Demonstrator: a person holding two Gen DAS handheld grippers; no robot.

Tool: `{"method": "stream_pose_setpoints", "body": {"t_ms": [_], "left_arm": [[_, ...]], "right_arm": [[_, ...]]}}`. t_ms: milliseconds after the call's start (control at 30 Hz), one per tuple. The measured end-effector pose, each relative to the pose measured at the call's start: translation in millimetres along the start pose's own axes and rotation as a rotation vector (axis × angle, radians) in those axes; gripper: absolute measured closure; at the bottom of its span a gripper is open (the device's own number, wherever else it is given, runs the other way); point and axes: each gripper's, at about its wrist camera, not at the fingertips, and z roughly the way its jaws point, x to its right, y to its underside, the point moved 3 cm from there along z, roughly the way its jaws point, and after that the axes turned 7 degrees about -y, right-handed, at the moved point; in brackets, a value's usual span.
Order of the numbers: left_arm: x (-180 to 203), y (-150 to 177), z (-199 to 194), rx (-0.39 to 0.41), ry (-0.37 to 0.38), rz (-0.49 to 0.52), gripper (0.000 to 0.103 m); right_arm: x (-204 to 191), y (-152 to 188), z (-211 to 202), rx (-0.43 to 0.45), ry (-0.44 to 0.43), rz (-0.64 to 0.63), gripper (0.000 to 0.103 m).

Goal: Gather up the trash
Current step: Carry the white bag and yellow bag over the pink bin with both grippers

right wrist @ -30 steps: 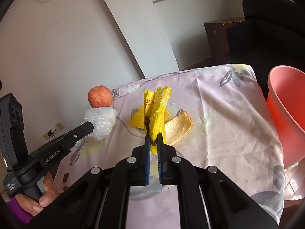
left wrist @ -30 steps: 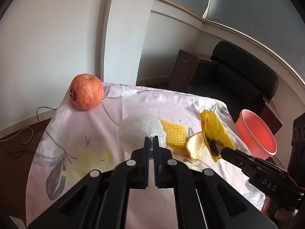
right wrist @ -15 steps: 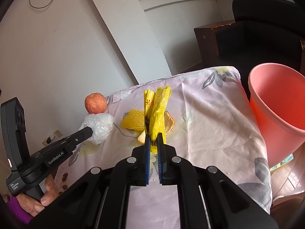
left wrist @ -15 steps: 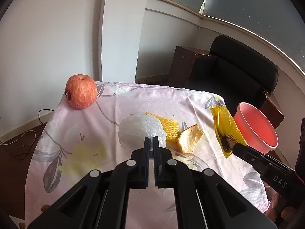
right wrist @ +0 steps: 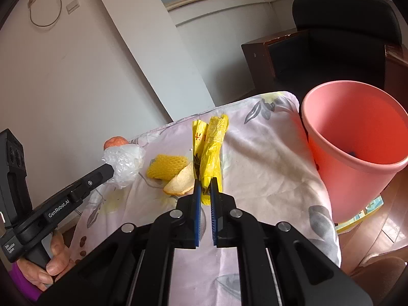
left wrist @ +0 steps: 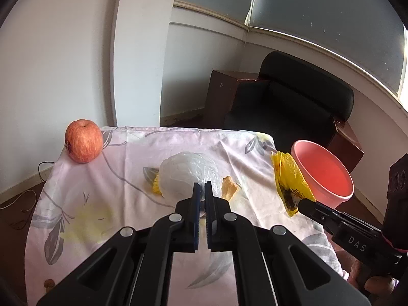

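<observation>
My left gripper (left wrist: 201, 187) is shut on a crumpled clear plastic bag (left wrist: 188, 177) and holds it above the table; the bag also shows in the right wrist view (right wrist: 125, 162). My right gripper (right wrist: 204, 183) is shut on a yellow plastic bag (right wrist: 211, 148) and holds it raised near the table's right edge, close to the pink bin (right wrist: 357, 150). In the left wrist view the yellow bag (left wrist: 290, 181) hangs just left of the bin (left wrist: 322, 170). A yellow foam net (right wrist: 165, 163) and an orange peel (right wrist: 179, 182) lie on the cloth.
A red apple (left wrist: 83, 144) sits at the table's far left corner. The table carries a pale floral cloth (left wrist: 127, 168). A black chair (left wrist: 293, 107) and a brown cabinet (left wrist: 221, 94) stand behind the table. Small brown bits (right wrist: 83, 242) lie near the front left edge.
Both grippers have risen with their bags. My right gripper has carried the yellow bag rightward to beside the pink bin. The clear bag now hangs above the foam net and peel.
</observation>
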Motion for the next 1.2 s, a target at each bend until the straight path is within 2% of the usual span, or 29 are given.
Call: {"method": "stream_pose_setpoints", "body": {"t_ms": [267, 567, 867, 1200], "left_arm": [[38.8, -10.4, 1.4, 0.023, 0.065, 0.051, 0.100], [97.7, -21.8, 7.1, 0.047, 0.161, 0.133, 0.100], [159.8, -26.1, 20.3, 0.027, 0.280, 0.190, 0.100], [212.6, -28.3, 42.5, -0.013, 0.357, 0.238, 0.100]], "right_arm": [[32.5, -19.6, -37.1, 0.088, 0.081, 0.009, 0.096], [90.2, -32.7, -70.7, 0.171, 0.176, 0.094, 0.096], [121.6, -33.2, -67.2, 0.170, 0.206, 0.136, 0.096], [142.0, -30.2, -68.2, 0.160, 0.228, 0.171, 0.096]]}}
